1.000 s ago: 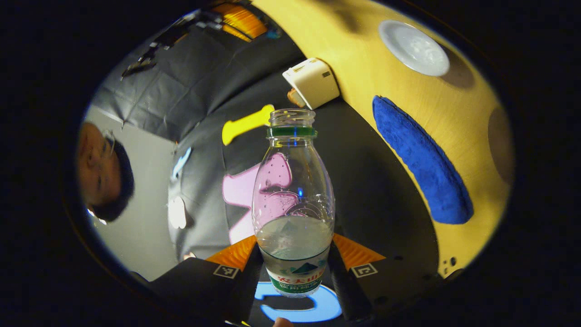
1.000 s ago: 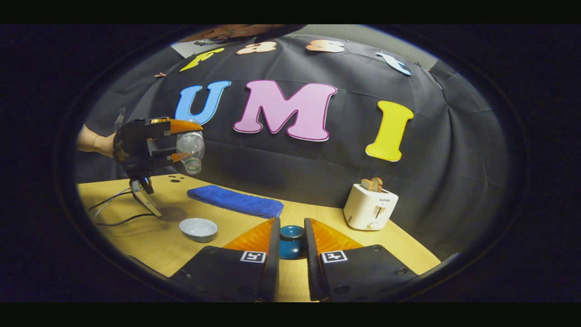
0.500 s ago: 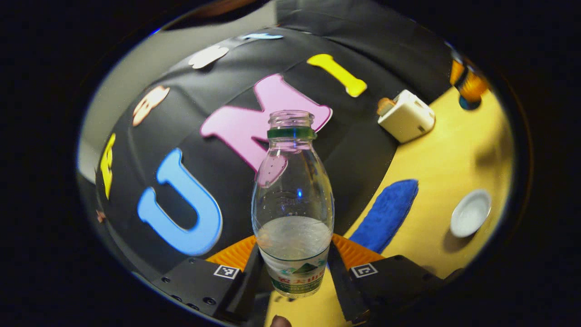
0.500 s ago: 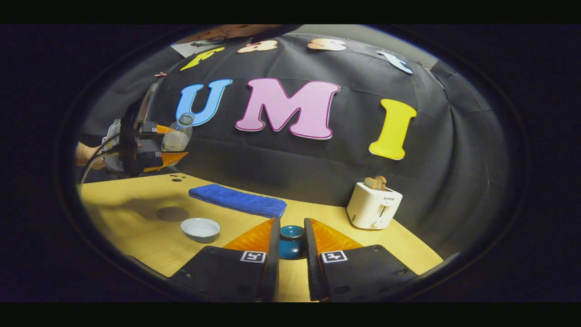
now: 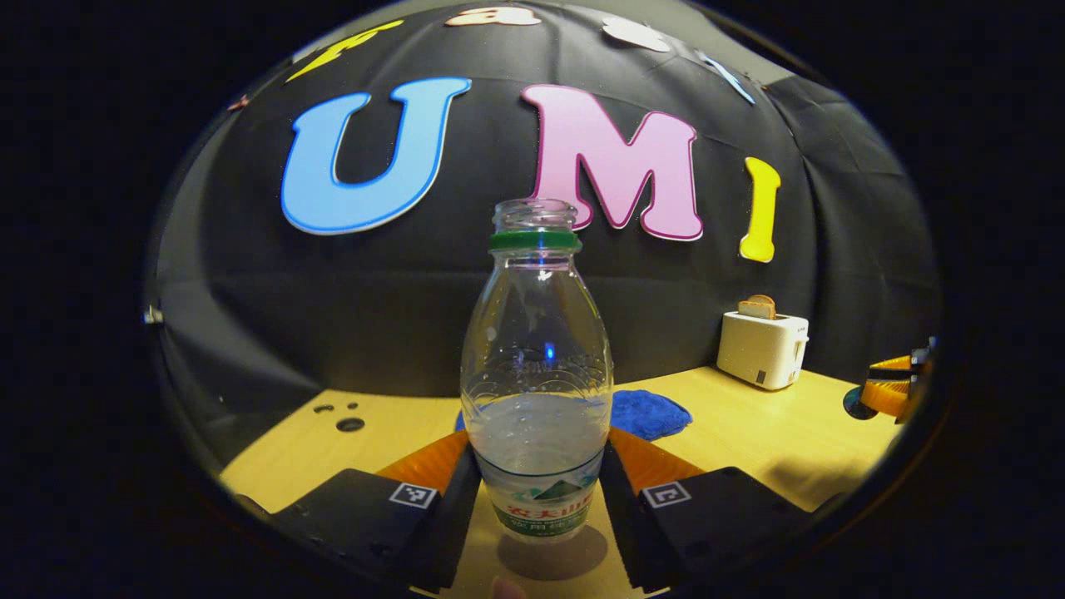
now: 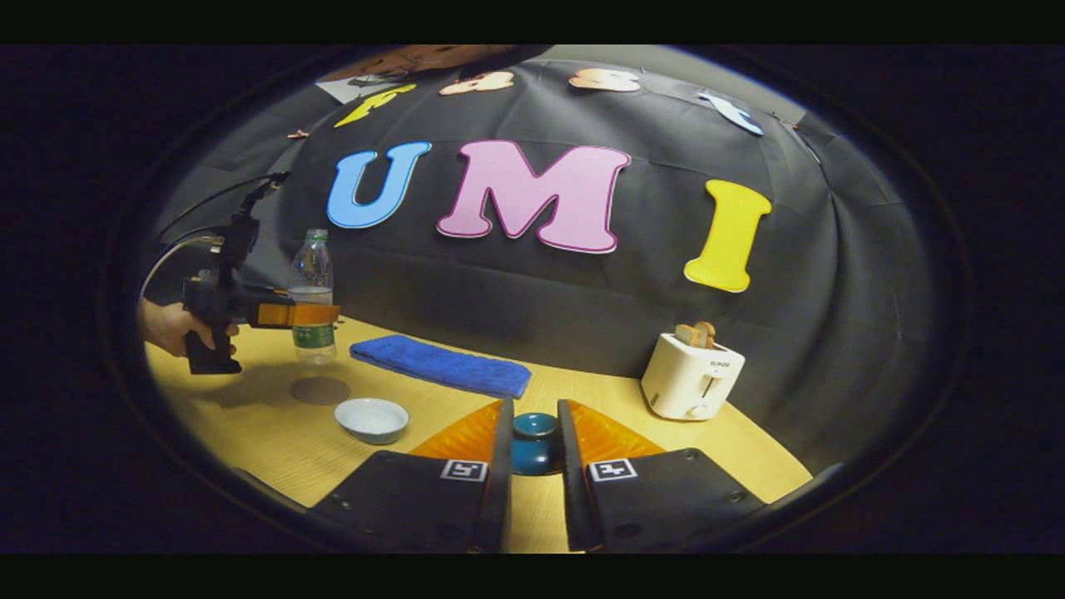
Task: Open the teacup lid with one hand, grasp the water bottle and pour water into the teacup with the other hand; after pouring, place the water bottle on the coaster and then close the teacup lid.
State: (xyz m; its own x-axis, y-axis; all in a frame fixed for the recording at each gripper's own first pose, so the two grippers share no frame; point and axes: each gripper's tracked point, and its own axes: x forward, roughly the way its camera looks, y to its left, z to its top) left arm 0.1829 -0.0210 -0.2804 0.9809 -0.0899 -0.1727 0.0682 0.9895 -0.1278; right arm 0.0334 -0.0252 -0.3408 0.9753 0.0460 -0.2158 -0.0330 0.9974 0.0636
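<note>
We are pinching the water bottle point(image 5: 537, 391) upright between the left gripper point(image 5: 537, 507) fingers, holding it just above the coaster point(image 6: 319, 390). Right of the coaster, past the teacup point(image 6: 371, 418), the right gripper point(image 6: 532, 466) is clamping both fingers on the teacup lid point(image 6: 534, 443), with the blue towel point(image 6: 441, 366) behind.

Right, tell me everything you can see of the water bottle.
The water bottle is clear plastic with a green ring under its open, capless neck and a label low on its body. It holds a little water, roughly a third full. It stands upright, clamped near its base between the fingers of the left gripper. In the right gripper view it hangs just above the round brown coaster, not yet resting on it, beside the blue cloth.
</note>
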